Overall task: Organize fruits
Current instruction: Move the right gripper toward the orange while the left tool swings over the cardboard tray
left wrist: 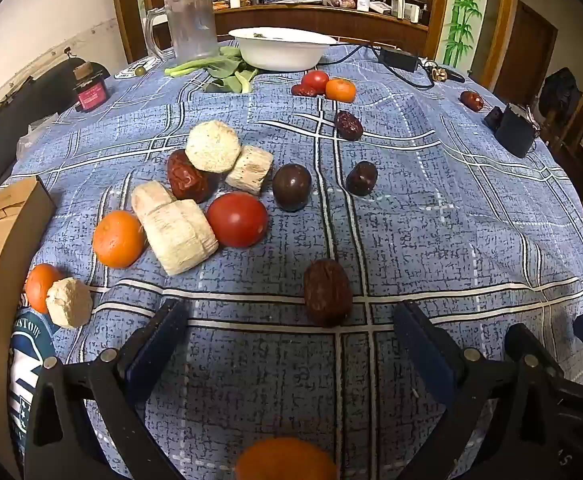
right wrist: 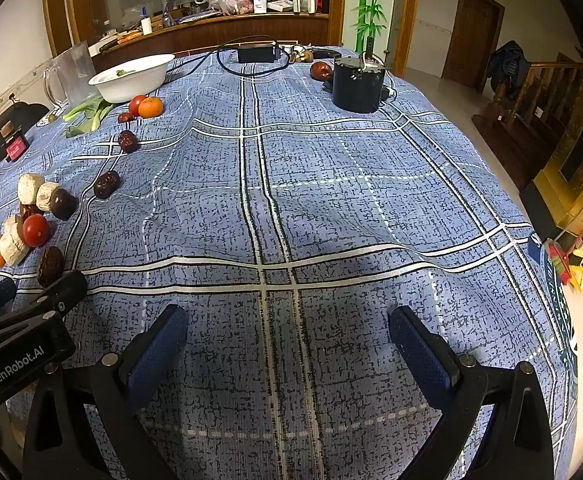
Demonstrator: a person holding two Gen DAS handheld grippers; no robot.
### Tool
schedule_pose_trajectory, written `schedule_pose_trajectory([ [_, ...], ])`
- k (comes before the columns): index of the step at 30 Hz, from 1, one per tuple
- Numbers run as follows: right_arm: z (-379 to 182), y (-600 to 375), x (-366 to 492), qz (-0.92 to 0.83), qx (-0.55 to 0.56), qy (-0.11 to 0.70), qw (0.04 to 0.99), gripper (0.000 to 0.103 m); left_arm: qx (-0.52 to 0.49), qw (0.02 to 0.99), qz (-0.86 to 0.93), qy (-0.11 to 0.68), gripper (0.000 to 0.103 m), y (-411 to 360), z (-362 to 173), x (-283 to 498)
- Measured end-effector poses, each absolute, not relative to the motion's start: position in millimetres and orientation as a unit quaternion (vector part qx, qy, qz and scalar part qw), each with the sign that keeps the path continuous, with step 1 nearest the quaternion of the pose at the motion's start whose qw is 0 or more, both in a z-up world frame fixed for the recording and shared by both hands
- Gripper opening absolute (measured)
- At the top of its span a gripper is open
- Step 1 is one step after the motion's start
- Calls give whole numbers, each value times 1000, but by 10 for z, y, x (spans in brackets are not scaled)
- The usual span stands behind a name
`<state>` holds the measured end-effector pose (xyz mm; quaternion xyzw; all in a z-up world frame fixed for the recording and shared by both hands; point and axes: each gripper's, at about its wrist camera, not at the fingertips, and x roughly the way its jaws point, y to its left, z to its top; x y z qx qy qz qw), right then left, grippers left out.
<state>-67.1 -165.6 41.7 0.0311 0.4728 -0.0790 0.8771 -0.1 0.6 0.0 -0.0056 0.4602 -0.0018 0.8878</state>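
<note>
**Both grippers spread wide above a fruit-strewn blue tablecloth**

In the left wrist view the left gripper (left wrist: 291,320) hangs at the bottom of the frame, its blue-padded fingers spread fully apart and grasping nothing. A wrinkled red date (left wrist: 327,292) lies on the cloth just beyond and between the fingertips, touched by neither pad. Left of centre sits a cluster: a red tomato (left wrist: 237,219), a dark round fruit (left wrist: 292,187), an orange mandarin (left wrist: 118,239), another date (left wrist: 187,178) and several pale, fibrous peeled chunks (left wrist: 179,236). At the left edge a second mandarin (left wrist: 39,286) touches one more pale chunk. Toward the upper middle a small tomato and mandarin pair (left wrist: 329,85) sits near a white bowl (left wrist: 283,50), with leafy greens (left wrist: 211,68) and a clear plastic jug (left wrist: 189,24) beside it. A blurred orange fruit (left wrist: 285,460) shows at the bottom edge.

In the right wrist view the right gripper (right wrist: 287,336) is likewise fully released, over bare blue plaid tablecloth (right wrist: 331,200). The fruit cluster lies along the left edge of that frame; a dark cylindrical device (right wrist: 357,86) stands at upper centre.
</note>
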Motion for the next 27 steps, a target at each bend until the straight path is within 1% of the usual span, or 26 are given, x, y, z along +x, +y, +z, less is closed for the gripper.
schedule_pose_trajectory([
  [7, 404, -1737, -659, -79, 31, 472, 878, 102, 4, 875, -10, 483, 103, -4, 7, 8],
  [11, 398, -1783, -647, -76, 29, 474, 877, 102, 8, 857, -21, 514, 103, 63, 13, -14],
  [12, 398, -1796, -636, -74, 28, 477, 875, 102, 8, 853, -22, 522, 100, 81, 25, -37],
  [13, 398, -1813, -621, -71, 27, 481, 874, 102, 6, 851, -23, 525, 94, 107, 48, -78],
  [15, 375, -1846, -558, -62, 24, 491, 869, 102, -5, 849, -27, 527, 89, 164, 101, -175],
  [20, 375, -1870, -510, -62, 26, 495, 866, 102, -46, 860, -17, 509, 89, 548, 393, -563],
  [21, 379, -1852, -545, -62, 25, 495, 866, 102, -51, 861, -12, 505, 87, 640, 449, -632],
  [23, 379, -1851, -548, -62, 23, 494, 867, 102, -63, 860, -3, 506, 76, 836, 535, -758],
  [24, 378, -1847, -548, -63, 23, 494, 867, 102, -70, 858, 2, 509, 66, 944, 571, -807],
  [25, 376, -1845, -538, -64, 24, 494, 867, 102, -77, 855, 6, 512, 59, 1042, 611, -847],
  [27, 381, -1847, -548, -71, 27, 497, 864, 102, -93, 855, 25, 510, 57, 1267, 677, -937],
])
